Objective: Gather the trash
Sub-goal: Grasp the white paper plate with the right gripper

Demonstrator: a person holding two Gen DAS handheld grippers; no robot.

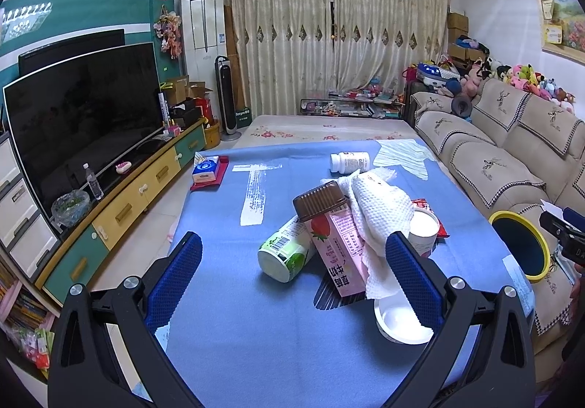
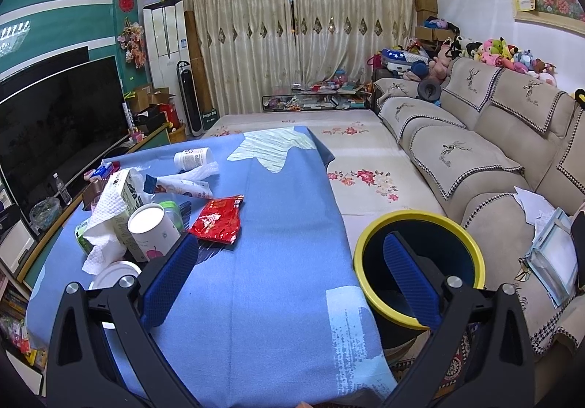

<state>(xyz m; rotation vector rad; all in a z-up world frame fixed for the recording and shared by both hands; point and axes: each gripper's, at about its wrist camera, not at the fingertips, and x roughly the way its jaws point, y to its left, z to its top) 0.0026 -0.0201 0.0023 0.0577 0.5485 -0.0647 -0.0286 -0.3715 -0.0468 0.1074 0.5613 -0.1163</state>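
Start of collection: both jaws released; left gripper (image 1: pixel 292 258) faces the trash pile (image 1: pixel 343 225); next, grasp the carton (image 1: pixel 340 254) ahead.

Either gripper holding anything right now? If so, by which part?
Nothing held. The left gripper is open, facing the pink carton in the trash pile. The right gripper is open above the blue tablecloth.

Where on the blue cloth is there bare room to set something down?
Bare cloth lies between the red wrapper and the yellow-rimmed bin, and between the tissue pack and the white bottle. It is crowded around the pink carton, paper towel and green can.
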